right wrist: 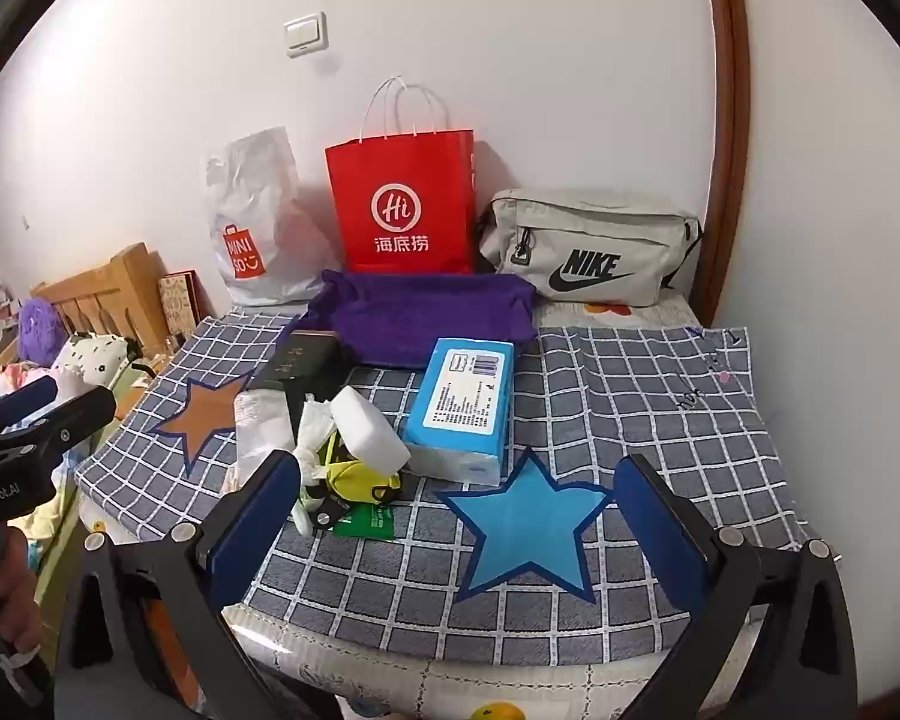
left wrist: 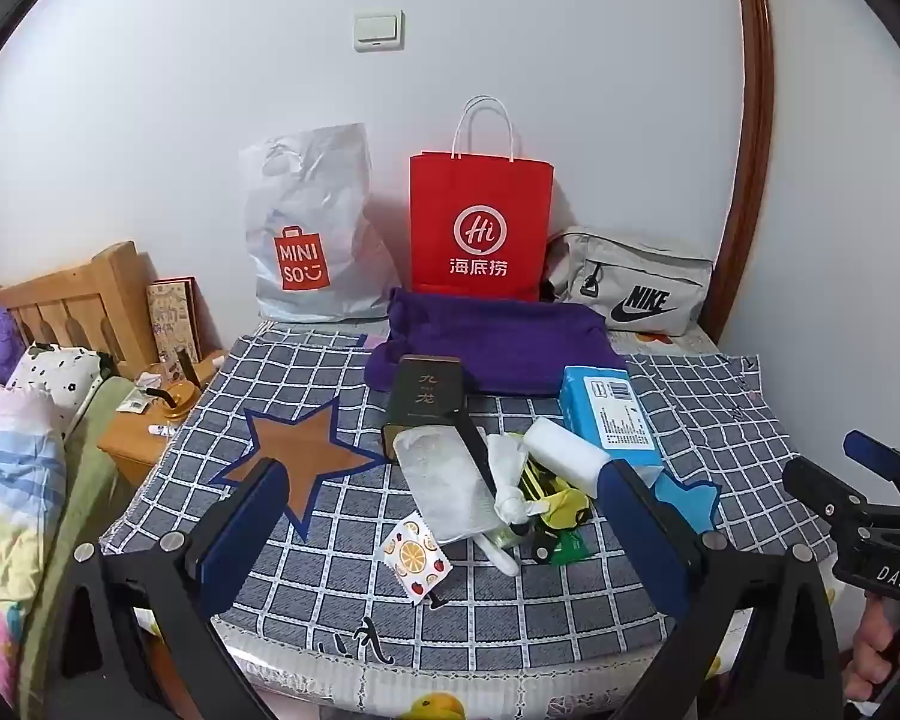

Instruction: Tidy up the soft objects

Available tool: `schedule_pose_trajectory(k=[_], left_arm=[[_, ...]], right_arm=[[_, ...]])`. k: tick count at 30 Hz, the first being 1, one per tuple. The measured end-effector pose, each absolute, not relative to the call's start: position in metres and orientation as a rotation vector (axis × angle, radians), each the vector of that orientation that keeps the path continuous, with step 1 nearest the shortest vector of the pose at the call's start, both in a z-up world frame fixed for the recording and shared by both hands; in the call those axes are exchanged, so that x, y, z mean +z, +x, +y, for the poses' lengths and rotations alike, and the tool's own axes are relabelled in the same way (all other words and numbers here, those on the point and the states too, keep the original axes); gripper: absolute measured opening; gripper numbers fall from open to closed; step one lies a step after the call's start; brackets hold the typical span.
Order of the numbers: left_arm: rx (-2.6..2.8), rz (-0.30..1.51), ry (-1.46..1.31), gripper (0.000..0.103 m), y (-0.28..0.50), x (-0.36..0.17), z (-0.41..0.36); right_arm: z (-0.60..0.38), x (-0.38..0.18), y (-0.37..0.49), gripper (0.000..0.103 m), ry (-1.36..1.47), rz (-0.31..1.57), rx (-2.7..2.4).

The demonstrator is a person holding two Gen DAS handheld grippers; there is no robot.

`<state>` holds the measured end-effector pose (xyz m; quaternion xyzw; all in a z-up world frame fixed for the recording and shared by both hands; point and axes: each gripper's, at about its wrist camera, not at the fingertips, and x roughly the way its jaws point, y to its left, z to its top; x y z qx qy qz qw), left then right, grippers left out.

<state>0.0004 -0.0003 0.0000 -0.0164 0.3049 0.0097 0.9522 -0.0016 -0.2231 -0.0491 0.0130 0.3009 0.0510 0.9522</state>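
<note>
Left hand-held gripper [left wrist: 444, 504] and right hand-held gripper [right wrist: 459, 495] tilted downward; jaws wide.

Ahead of the claw stand three bags: one plastic bag [left wrist: 306, 228], one red bag [left wrist: 480, 222], one grey pouch [left wrist: 630, 282]. Nearer lie one purple towel [left wrist: 498, 342], one tissue pack [left wrist: 609, 414], one dark box [left wrist: 426, 393]. Two stars: brown [left wrist: 297, 456], blue [right wrist: 525, 522].

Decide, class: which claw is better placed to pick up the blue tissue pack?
Probably the right claw: open, with the tissue pack just ahead. From the left claw, also open, the pack sits off to the right.
</note>
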Motion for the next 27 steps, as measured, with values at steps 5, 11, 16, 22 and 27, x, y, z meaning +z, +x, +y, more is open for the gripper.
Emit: schedule_pose_trajectory(k=[5, 11, 16, 22, 27], left_arm=[[0.012, 0.613, -0.034, 0.103, 0.0, 0.0, -0.001], [0.015, 0.606, -0.041, 0.103, -0.002, 0.001, 0.003], [0.02, 0.607, -0.041, 0.103, -0.004, 0.002, 0.005], [0.02, 0.609, -0.041, 0.103, -0.005, 0.002, 0.007], [0.024, 0.611, -0.045, 0.103, -0.006, 0.001, 0.011]], right_arm=[[-0.219, -0.051, -0.002, 0.103, 0.02, 0.622, 0.104], [-0.221, -0.053, -0.001, 0.103, 0.01, 0.62, 0.103], [-0.219, -0.047, -0.005, 0.103, 0.007, 0.612, 0.102], [-0.219, -0.047, -0.005, 0.103, 0.008, 0.61, 0.103], [-0.219, -0.045, -0.006, 0.103, 0.01, 0.607, 0.105]])
